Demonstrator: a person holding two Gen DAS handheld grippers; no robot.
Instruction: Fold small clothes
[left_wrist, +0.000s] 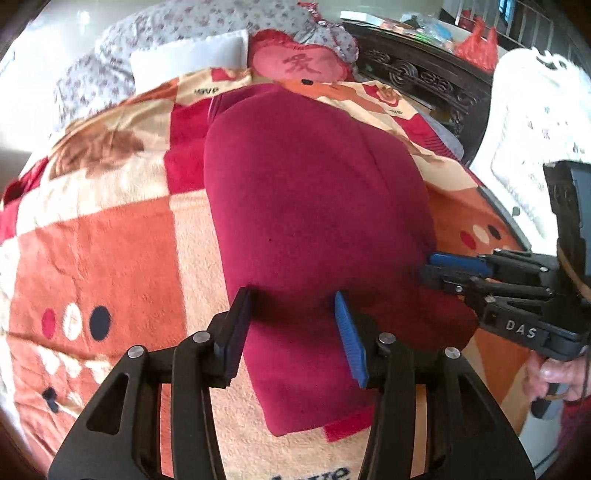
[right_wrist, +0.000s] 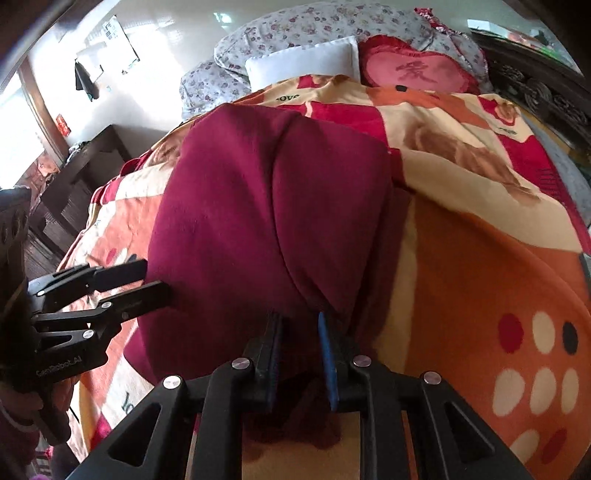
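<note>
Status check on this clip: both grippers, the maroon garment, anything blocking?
Left gripper jaws open, straddling the maroon garment's near edge. Right gripper jaws part-closed around its edge; grip unclear. Garment partly folded on patterned blanket. Nothing in the way.

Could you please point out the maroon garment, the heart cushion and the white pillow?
maroon garment (left_wrist: 314, 192), left wrist view, middle of its top layer.
heart cushion (right_wrist: 417, 72), right wrist view, pink centre by the character.
white pillow (right_wrist: 303, 62), right wrist view, middle of its face.
</note>
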